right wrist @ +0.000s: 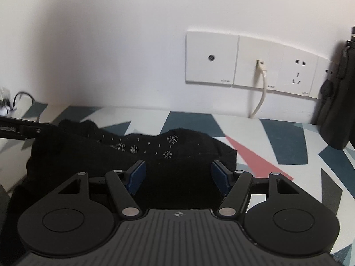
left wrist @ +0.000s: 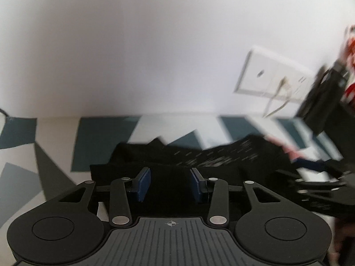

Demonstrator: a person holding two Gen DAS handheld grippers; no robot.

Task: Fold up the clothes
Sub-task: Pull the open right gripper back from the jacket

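A black garment (left wrist: 221, 155) with small white dot patterns lies bunched on the patterned table (left wrist: 99, 137). My left gripper (left wrist: 170, 177) is open low over its near edge, and black cloth fills the gap between the blue pads (left wrist: 143, 184). The right wrist view shows the same garment (right wrist: 155, 148) spread in front of my right gripper (right wrist: 177, 173), which stands wide open above the cloth. The other gripper shows blurred at the right edge (left wrist: 310, 184) of the left view and at the left edge (right wrist: 22, 129) of the right view, touching the garment's end.
The table (right wrist: 277, 137) has a cover of teal, grey, white and pink shapes. It ends at a white wall with a row of socket plates (right wrist: 255, 62) and a plugged white cable (right wrist: 263, 88). A black object (right wrist: 335, 110) leans at the far right.
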